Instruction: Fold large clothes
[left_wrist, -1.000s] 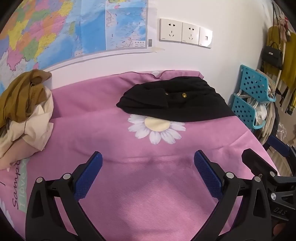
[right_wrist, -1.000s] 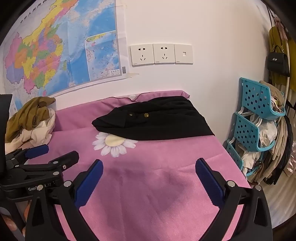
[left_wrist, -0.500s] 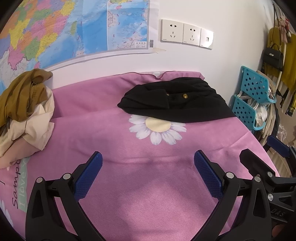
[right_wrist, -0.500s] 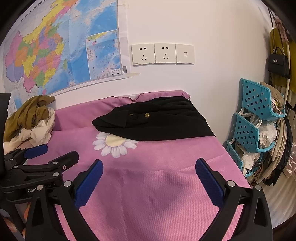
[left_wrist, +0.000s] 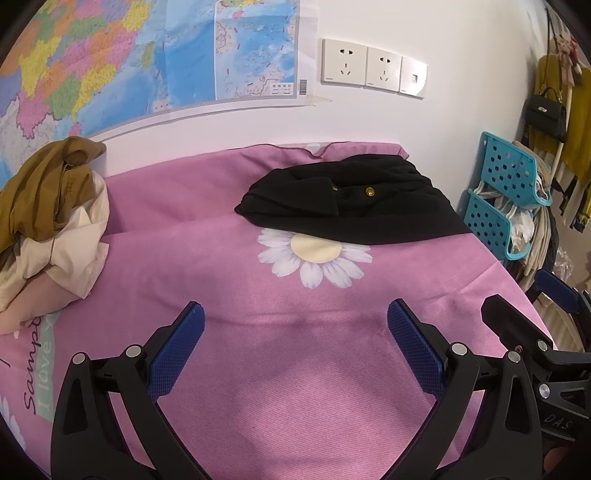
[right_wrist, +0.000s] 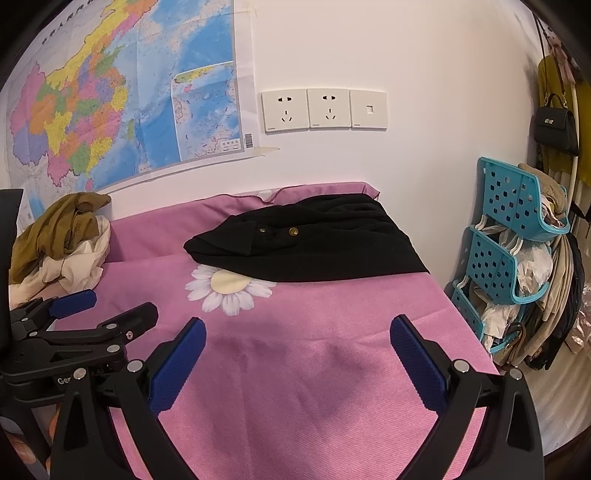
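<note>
A folded black garment (left_wrist: 354, 203) (right_wrist: 314, 240) with gold buttons lies at the far right of the pink bedsheet (left_wrist: 229, 280) (right_wrist: 332, 332), over part of a printed daisy. A heap of unfolded brown and cream clothes (left_wrist: 51, 214) (right_wrist: 62, 243) sits at the far left by the wall. My left gripper (left_wrist: 295, 332) hovers open over bare sheet near the front edge. My right gripper (right_wrist: 297, 339) is open too, beside it on the right, holding nothing. Each gripper shows at the edge of the other's view.
A wall with a map (left_wrist: 110, 62) and sockets (right_wrist: 325, 109) backs the bed. A teal perforated rack (right_wrist: 506, 258) stuffed with clothes stands off the bed's right edge, with a black handbag (right_wrist: 556, 129) hanging above. The pink sheet lies smooth between grippers and garment.
Both views have shifted slightly, as both grippers drifted a little. The garments have not moved and both grippers stay open.
</note>
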